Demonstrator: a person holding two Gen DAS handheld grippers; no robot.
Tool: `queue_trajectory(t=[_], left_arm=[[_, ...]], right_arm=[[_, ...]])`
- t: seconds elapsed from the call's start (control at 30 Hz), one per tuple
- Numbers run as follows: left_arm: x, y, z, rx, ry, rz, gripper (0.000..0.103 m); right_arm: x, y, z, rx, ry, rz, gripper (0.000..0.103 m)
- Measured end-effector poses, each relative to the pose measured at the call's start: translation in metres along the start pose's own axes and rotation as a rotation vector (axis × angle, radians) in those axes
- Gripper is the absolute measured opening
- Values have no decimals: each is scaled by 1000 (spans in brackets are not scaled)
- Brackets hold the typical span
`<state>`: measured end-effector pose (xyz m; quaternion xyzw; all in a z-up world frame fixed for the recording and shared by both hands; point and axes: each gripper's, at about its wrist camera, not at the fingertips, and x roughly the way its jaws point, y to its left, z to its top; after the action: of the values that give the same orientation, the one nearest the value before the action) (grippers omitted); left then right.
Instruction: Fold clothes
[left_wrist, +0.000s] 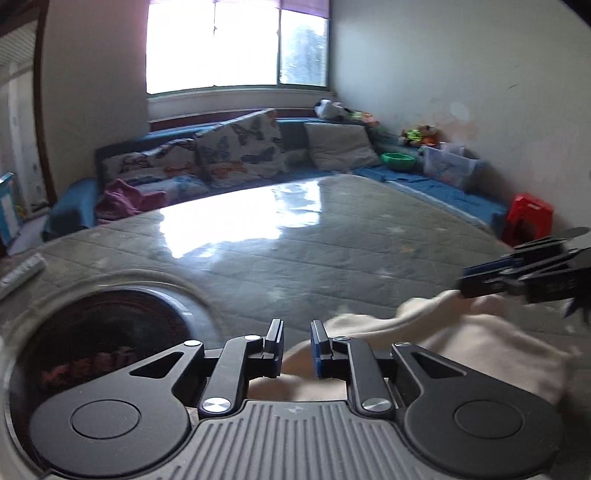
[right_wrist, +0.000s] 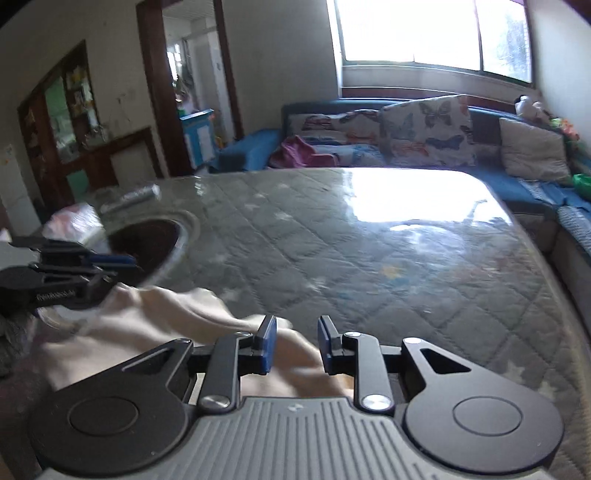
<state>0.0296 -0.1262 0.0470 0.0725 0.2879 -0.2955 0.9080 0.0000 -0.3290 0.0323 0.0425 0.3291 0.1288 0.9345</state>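
Two hand-held grippers, the left (left_wrist: 297, 338) and the right (right_wrist: 297, 334), are being held slightly parted over a cream garment (left_wrist: 461, 350), gripping nothing; it is lying rumpled on the quilted counter (right_wrist: 369, 240), so folding is judged barely begun.

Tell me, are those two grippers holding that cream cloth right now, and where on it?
Neither grips it. The left gripper and right gripper both stand slightly open over the cream garment, pads not pressing on it.
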Motion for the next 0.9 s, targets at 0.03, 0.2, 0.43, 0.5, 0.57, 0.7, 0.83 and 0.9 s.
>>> queue_trajectory(t=[0.03, 0.2, 0.43, 0.5, 0.57, 0.7, 0.83, 0.9], left_arm=[[4, -6, 2, 1, 11, -25, 17], [27, -24, 6, 3, 49, -72, 17], [47, -22, 3, -45, 85, -46, 19], [47, -23, 3, -39, 84, -40, 19], [47, -25, 3, -34, 83, -33, 19], [47, -28, 2, -24, 78, -22, 19], [49, -30, 2, -18, 74, -15, 19], [49, -30, 2, -20, 74, -14, 19]], right_arm=[[3, 3, 2, -1, 7, 14, 24], [23, 13, 7, -5, 50, 35, 23], [38, 23, 3, -47, 64, -6, 22], [39, 30, 0, -97, 55, -28, 22], [38, 34, -3, -136, 42, -40, 22], [23, 28, -5, -92, 8, -27, 22], [1, 16, -10, -42, -11, -39, 23], [-3, 9, -16, -27, 1, -60, 23]])
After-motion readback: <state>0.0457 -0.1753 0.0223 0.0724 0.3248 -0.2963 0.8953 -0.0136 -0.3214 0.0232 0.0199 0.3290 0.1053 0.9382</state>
